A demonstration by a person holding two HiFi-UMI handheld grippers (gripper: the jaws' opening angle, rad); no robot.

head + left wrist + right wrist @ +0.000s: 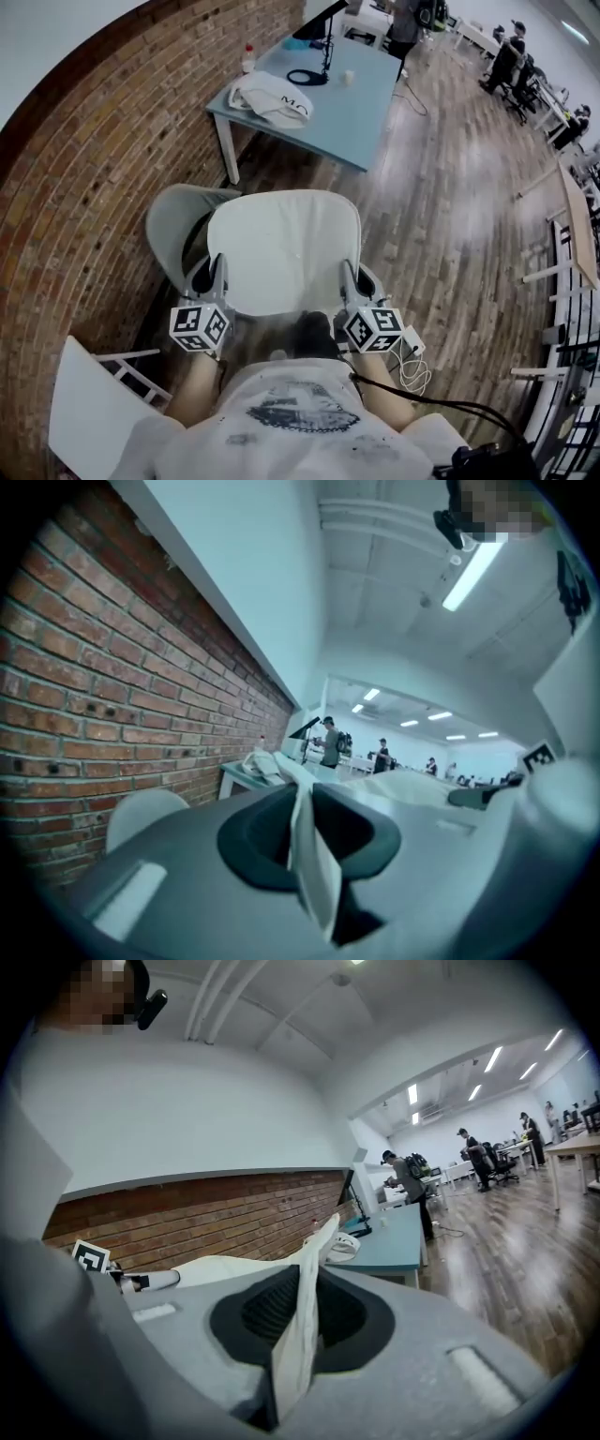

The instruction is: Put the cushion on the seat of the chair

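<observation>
Along a brick wall point(84, 169), a pale blue table point(361, 117) is seen bearing a white bag point(272, 97), a small bottle point(248, 58) and a cup point(349, 78). A white cushion point(281, 246) is held flat above a grey chair point(172, 223), whose seat is largely hidden beneath it. The cushion's near edge is clamped by the left gripper point(214, 274) and the right gripper point(354, 279), one at each corner.

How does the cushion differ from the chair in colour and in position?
The cushion is white; the chair is pale grey. The cushion is held up by the left gripper and the right gripper; the chair sits lower, by the brick wall, partly hidden by the cushion. Both have rounded outlines.
</observation>
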